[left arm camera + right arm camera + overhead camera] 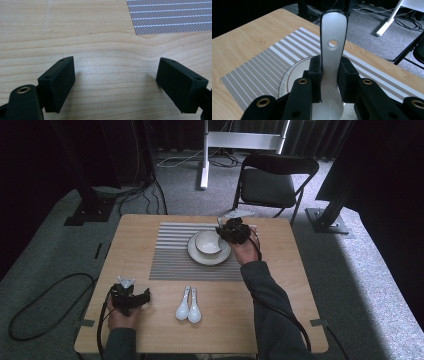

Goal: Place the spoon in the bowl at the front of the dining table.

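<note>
Currently no brand, label or legible writing appears on any item. At the left of the high view, the left tongs (129, 296) rest low over the near-left part of the wooden worktop (135, 240), held in the person's left hand (121, 319) with the forearm entering from the bottom edge. In the left gripper view, the two black jaws stand wide apart with bare wood grain between them and nothing gripped; a corner of the striped placemat (172, 16) lies ahead at upper right.

Just right of the left tongs, two white ceramic soup spoons (188, 305) lie side by side, touching, bowls toward the person, just below the near edge of the placemat.

Centrally, on the placemat, a white bowl (207, 241) sits on a white plate (200, 257).

At right, the right hand (246, 252) reaches forward with the arm extended, holding the right tongs (231, 231) at the bowl's right rim. In the right gripper view, the jaws are closed onto a third white soup spoon (333, 37), clamped at its neck; the handle, pierced by a small hole, points away from the camera, and the spoon's bowl lies near the camera over the plate.

Beyond the worktop stands a black folding chair (272, 182) on grey carpet.
</note>
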`<act>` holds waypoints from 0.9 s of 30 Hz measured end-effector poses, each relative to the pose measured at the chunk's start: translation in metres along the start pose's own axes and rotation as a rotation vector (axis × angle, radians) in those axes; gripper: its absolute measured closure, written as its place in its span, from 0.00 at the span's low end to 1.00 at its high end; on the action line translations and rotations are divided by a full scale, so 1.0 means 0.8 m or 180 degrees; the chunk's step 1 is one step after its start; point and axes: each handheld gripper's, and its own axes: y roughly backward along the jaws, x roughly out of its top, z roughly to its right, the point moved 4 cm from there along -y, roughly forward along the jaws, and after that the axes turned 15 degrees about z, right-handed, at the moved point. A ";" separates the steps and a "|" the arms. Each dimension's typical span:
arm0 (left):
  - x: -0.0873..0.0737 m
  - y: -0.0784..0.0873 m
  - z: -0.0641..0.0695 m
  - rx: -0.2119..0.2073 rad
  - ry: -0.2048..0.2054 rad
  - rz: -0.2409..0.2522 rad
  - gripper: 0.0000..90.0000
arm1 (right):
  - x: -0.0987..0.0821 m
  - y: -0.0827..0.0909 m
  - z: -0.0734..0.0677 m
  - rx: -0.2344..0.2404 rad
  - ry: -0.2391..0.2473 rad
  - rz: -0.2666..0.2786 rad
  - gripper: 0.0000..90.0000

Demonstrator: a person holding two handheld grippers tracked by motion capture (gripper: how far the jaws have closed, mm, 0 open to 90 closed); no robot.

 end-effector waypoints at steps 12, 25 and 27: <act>0.000 0.000 0.000 -0.0004 -0.0001 -0.0006 0.18 | -0.006 -0.038 -0.004 -0.0087 0.0047 -0.0038 0.83; 0.000 0.000 0.000 -0.0003 -0.0005 -0.0005 0.18 | -0.034 -0.085 -0.010 -0.0095 0.0033 -0.0280 0.83; 0.000 0.000 0.000 -0.0002 -0.0006 -0.0007 0.18 | -0.037 -0.089 -0.010 -0.0100 0.0051 -0.0324 0.83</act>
